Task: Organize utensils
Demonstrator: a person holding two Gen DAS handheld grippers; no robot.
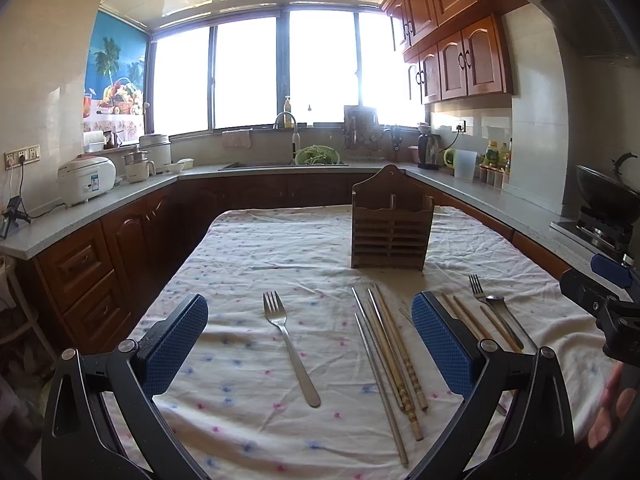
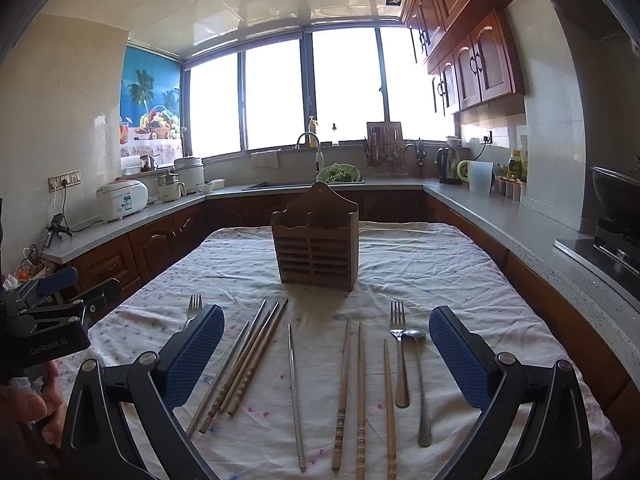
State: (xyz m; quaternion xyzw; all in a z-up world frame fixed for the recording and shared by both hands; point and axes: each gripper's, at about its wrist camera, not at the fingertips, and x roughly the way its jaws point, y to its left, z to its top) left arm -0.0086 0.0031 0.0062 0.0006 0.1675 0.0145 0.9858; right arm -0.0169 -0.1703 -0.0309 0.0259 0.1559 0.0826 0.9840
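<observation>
Left tongs (image 1: pixel 310 344) and right tongs (image 2: pixel 326 354) hovering spread wide and empty, forks, spoon (image 2: pixel 418 376), chopsticks lying before wooden holder (image 2: pixel 316 248) on clothed table (image 2: pixel 440 264)

Table's covered with a wrinkly white tablecloth (image 2: pixel 420 264) dotted with little pink and blue flowers. A wooden utensil holder (image 2: pixel 316 248) stands upright toward the far end. Nearer, laid out flat in a loose row: a fork (image 1: pixel 290 344) off on the left, a bunch of wooden and metal chopsticks (image 2: pixel 244 364), one lone metal chopstick (image 2: pixel 295 396), three more wooden chopsticks (image 2: pixel 360 396), then another fork (image 2: pixel 400 356) beside a spoon (image 2: pixel 420 384).
</observation>
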